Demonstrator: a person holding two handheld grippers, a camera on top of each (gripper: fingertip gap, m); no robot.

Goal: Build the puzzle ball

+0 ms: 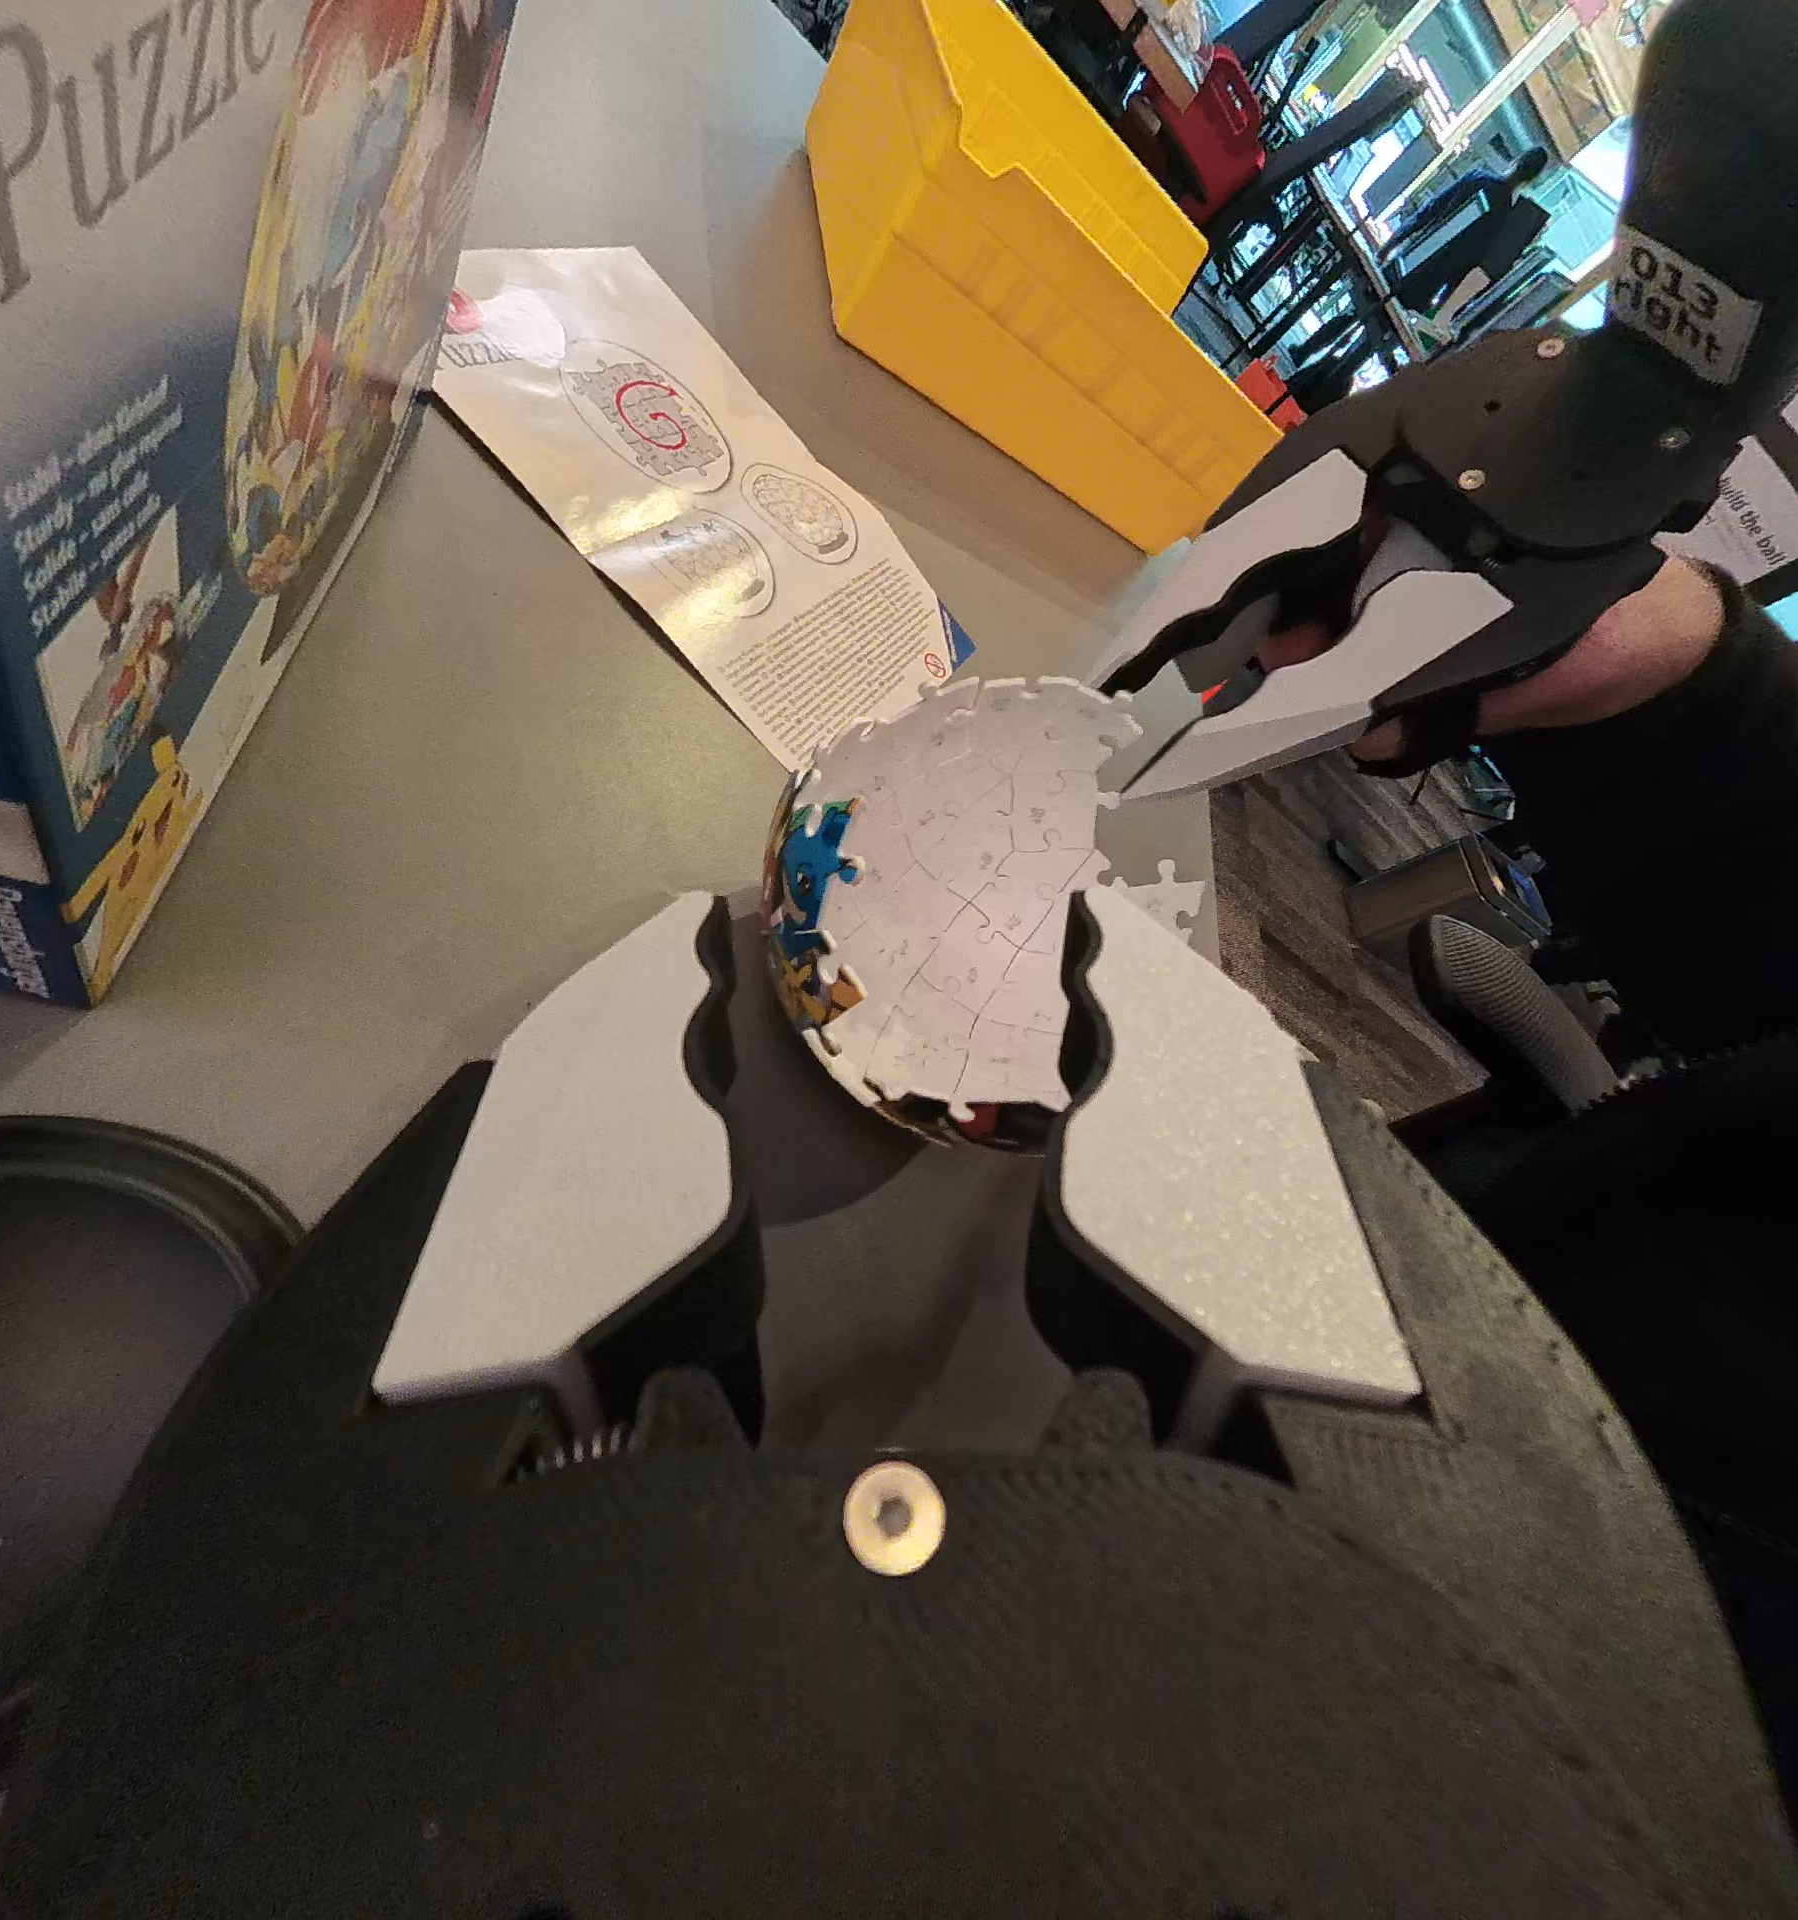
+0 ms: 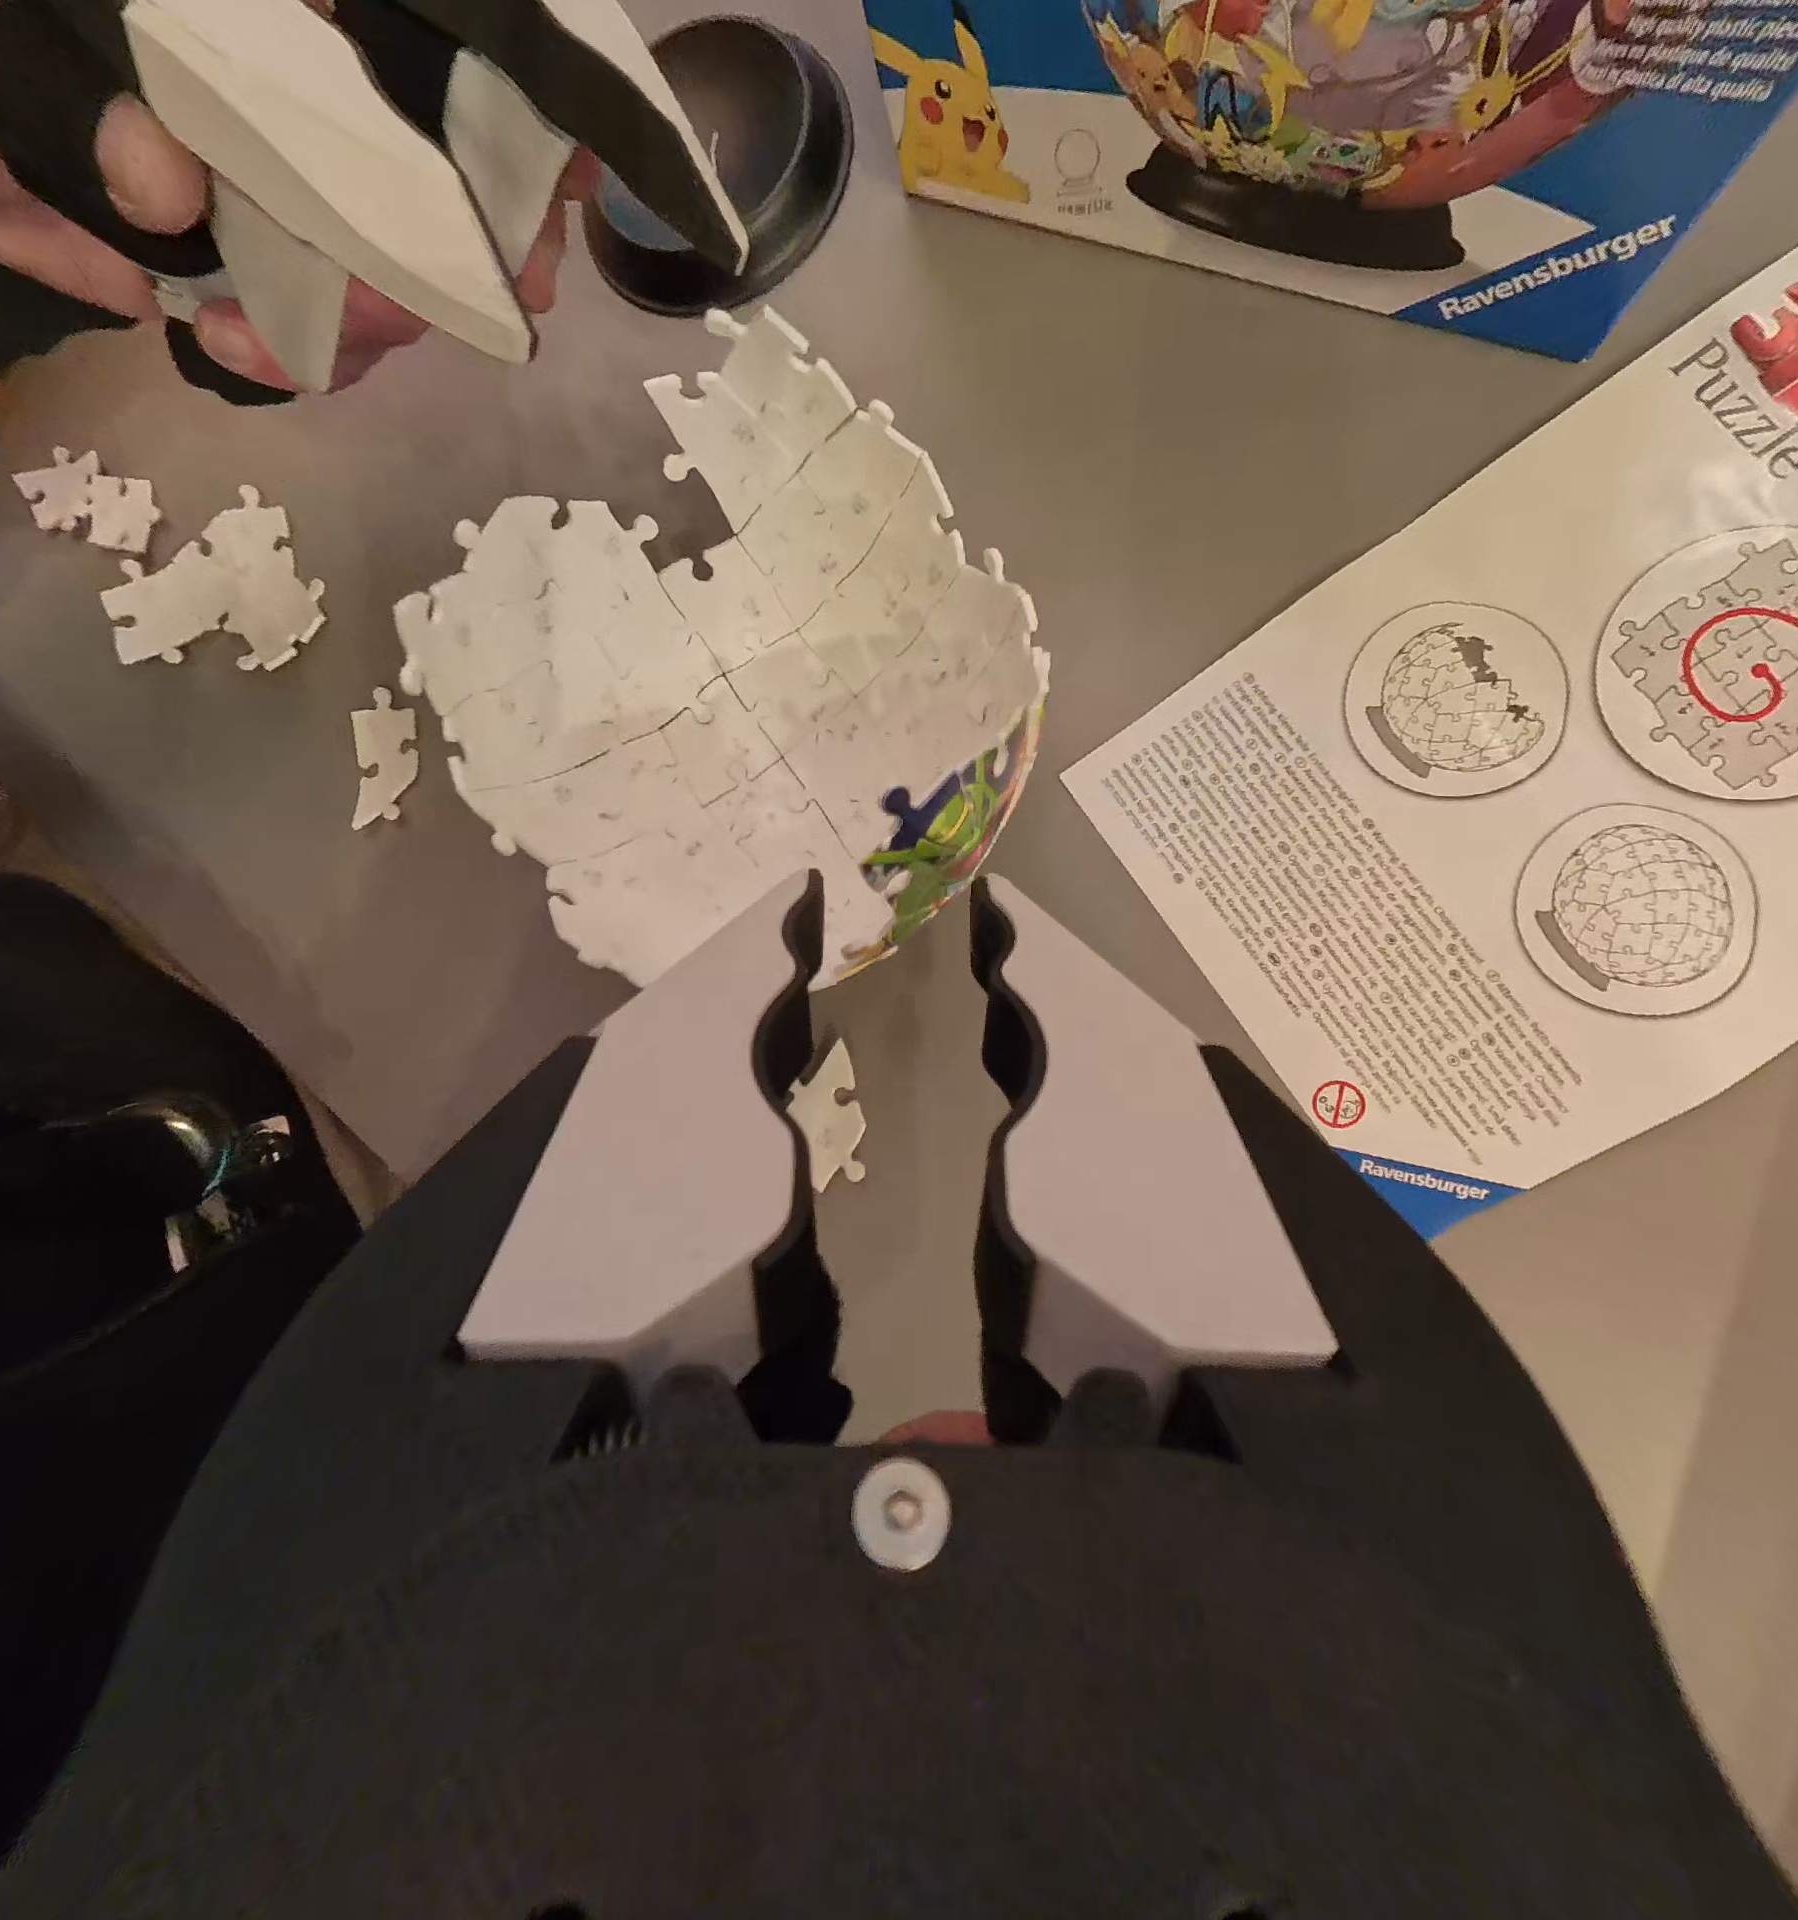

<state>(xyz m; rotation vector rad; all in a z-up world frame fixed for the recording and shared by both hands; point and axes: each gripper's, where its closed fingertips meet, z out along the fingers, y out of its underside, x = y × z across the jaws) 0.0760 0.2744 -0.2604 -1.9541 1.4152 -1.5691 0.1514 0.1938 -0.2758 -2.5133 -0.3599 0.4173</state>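
Note:
The half-built puzzle ball (image 1: 978, 883) lies on the grey table as an open shell, white inside up, colour outside; it also shows in the right wrist view (image 2: 729, 686). My left gripper (image 1: 895, 925) is open, its tips either side of the shell's near edge, not clamped; it also shows from the right wrist (image 2: 625, 301). My right gripper (image 2: 895, 894) is open and empty at the shell's rim; it also shows in the left wrist view (image 1: 1118, 738). A loose white piece (image 2: 827, 1117) lies on the table under its fingers. More loose pieces (image 2: 220, 592) lie left of the shell.
The puzzle box (image 1: 147, 520) stands at the left, also seen from the right wrist (image 2: 1290, 135). An instruction sheet (image 1: 687, 488) lies beyond the shell. A yellow bin (image 1: 999, 291) sits at the back. A black round stand (image 2: 760, 145) is near the box. The table edge (image 1: 1212, 831) is right of the shell. The left gripper's tips are roughly 12 centimetres from the right gripper's.

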